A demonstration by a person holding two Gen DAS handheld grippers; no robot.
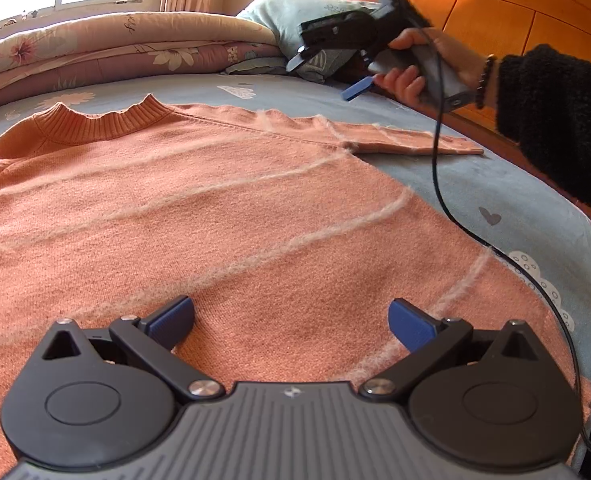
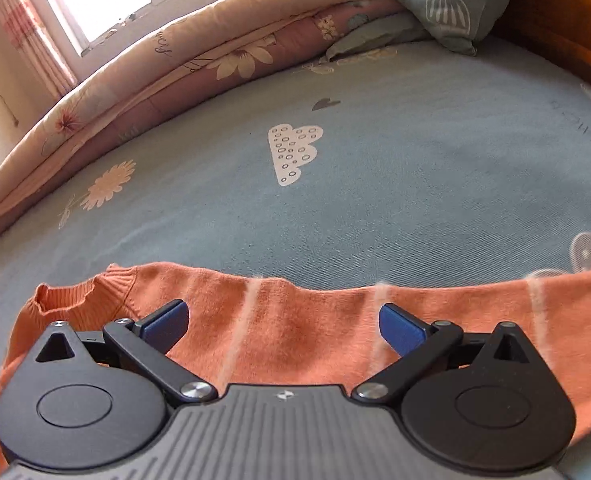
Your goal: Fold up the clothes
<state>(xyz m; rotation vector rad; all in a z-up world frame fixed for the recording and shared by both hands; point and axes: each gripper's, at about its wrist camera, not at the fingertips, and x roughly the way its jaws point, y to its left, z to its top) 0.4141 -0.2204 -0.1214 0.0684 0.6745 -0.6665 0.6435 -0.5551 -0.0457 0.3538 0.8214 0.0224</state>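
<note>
Spread wide and gripping nothing, the left gripper (image 1: 291, 322) is held just above an orange sweater (image 1: 199, 208) laid flat on the blue bedsheet (image 1: 475, 196). Over the sweater's sleeve (image 2: 335, 320), the right gripper (image 2: 283, 326) is likewise seen released, jaws apart.

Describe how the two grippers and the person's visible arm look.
Both grippers, left and right, match: black round housings, a grey ribbed centre plate with a small logo, black linkages with silver pins, blue fingers. The right one has a grey handle and a black cable. The person wears a fuzzy black sleeve and a dark beaded bracelet.
</note>
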